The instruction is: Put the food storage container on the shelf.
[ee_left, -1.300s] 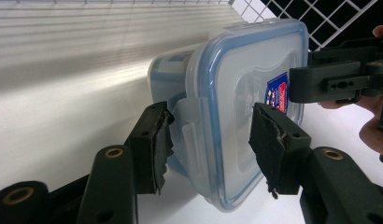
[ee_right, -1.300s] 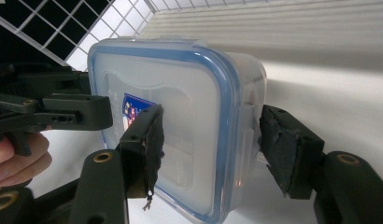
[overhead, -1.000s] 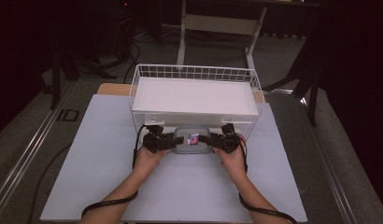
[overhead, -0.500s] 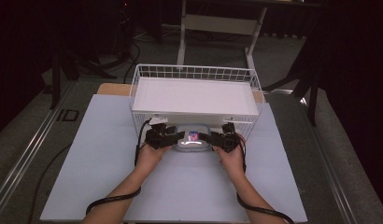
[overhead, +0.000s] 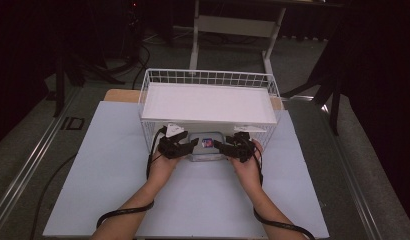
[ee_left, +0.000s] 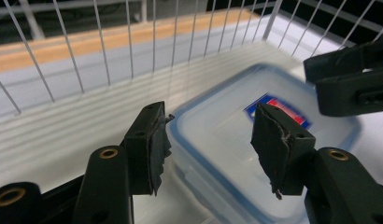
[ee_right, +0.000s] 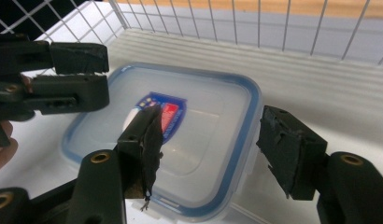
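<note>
- Between the left hand-held gripper (overhead: 190, 144) and the right hand-held gripper (overhead: 220, 146), a clear food container (overhead: 207, 148) with a blue-rimmed lid sits just in front of the white wire basket (overhead: 209, 78) on the tabletop (overhead: 113, 165).
- Left jaws have just been opening; in the left gripper view they straddle the container's corner (ee_left: 180, 116), pads apart from it.
- Right jaws stand apart over the opposite rim (ee_right: 255, 112), not pressing.
- Compared with a second ago, the container sits much where it was, so I judge neither side grips it yet.
</note>
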